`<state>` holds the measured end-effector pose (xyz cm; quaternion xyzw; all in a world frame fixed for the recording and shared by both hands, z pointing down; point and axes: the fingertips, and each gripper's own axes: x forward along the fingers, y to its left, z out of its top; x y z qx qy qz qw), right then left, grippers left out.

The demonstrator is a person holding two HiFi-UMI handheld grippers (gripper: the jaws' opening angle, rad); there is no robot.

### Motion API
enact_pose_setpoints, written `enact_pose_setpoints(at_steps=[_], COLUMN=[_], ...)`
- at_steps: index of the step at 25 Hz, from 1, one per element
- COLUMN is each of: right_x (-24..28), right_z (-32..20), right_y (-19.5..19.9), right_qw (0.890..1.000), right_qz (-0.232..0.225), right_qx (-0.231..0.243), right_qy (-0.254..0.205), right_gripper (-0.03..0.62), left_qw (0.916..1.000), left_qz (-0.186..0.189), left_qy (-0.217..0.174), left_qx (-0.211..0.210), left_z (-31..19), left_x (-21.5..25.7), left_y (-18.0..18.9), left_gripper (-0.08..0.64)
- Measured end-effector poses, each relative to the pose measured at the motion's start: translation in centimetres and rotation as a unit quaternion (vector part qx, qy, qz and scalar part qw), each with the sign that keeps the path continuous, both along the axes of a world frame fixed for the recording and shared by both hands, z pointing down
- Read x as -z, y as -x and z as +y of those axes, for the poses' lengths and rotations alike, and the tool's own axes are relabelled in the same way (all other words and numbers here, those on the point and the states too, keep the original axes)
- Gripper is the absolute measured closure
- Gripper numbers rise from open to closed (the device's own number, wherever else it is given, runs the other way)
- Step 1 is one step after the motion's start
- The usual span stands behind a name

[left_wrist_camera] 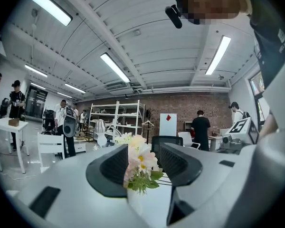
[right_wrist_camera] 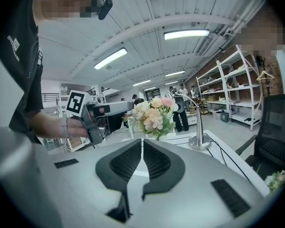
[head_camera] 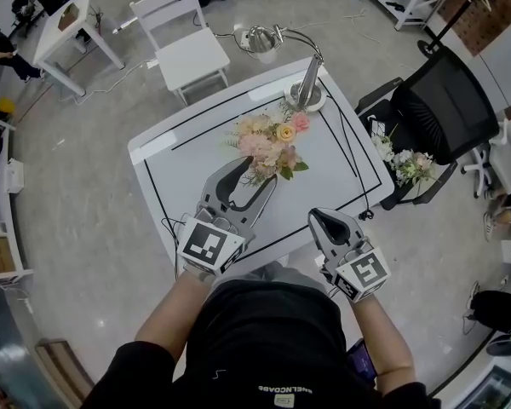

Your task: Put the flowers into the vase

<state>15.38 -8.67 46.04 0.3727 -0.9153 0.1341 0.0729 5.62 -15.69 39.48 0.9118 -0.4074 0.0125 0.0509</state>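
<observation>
**Bouquet upright mid-table, L claw spread round it**

Flowers first: pink, cream and yellow blooms w/ green leaves, standing upright at approx the centre of the white table. In the left gripper view a white vase shows under the greenery, stems down into it, tho only a strip of it is visible.

Left gripper is right there: claw spread wide, pointing level, blooms and vase sitting in the gap btwn the two dark pads. Neither pad is seen pressing on anything; the flowers stand free in the middle.

Right gripper is off to the side, near the table's front edge and well apart from the bouquet. Its claw is pressed together at the tips w/ nothing in it, aimed toward the flowers.

Further out: a desk lamp w/ a round base at the far edge of the table, just behind the bouquet. White chair beyond the table. Black office chair beside the table w/ a second, paler bunch of flowers lying on its seat. People and metal shelving in the bkgd.
</observation>
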Motion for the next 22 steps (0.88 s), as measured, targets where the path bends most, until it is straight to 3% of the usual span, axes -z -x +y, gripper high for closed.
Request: enact_pose_setpoints(at_steps=[13,22], right_x=[1.8,6.0], right_z=[-0.5,-1.5], right_y=[2.1,7.6], right_qw=[0.999,0.992], right_qz=[-0.002,-0.038], right_qx=[0.030,0.097], right_qy=[-0.029,-0.074], right_gripper=[0.580,0.580], left_qw=[0.9997,0.9965], left_qz=[0.003,0.006], left_qy=[-0.006,-0.001], left_qx=[0.024,0.083], left_z=[2.1,4.5], left_x=[0.8,1.2], left_y=[2.9,8.5], left_gripper=[0.374,0.381])
